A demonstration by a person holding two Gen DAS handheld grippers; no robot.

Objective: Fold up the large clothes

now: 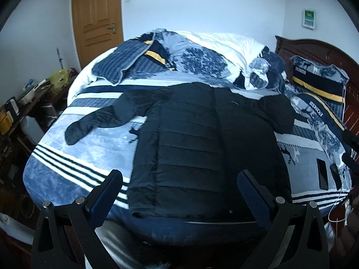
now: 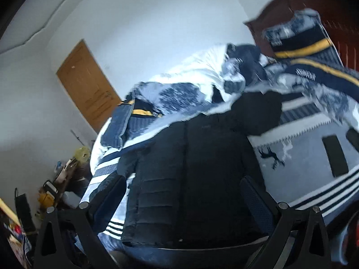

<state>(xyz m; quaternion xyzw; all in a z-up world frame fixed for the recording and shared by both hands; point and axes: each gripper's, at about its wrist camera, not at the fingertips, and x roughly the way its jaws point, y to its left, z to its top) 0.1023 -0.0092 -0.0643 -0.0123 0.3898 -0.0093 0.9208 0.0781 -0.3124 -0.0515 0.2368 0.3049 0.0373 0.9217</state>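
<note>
A dark quilted puffer jacket (image 1: 202,148) lies flat on the bed (image 1: 74,157), hem towards me, left sleeve (image 1: 101,118) spread out to the left, right sleeve (image 1: 278,112) lying to the right. My left gripper (image 1: 179,190) is open and empty, held above the jacket's hem. In the right wrist view the same jacket (image 2: 193,179) fills the middle. My right gripper (image 2: 184,199) is open and empty above the hem, its fingers apart either side of the jacket. That view is tilted and blurred.
A bunched duvet (image 1: 202,51) and pillows (image 1: 318,83) lie at the bed's far side against a wooden headboard (image 1: 325,53). A cluttered table (image 1: 20,107) stands left of the bed. A wooden door (image 1: 96,20) is behind. Two phones (image 1: 323,174) lie on the bed's right.
</note>
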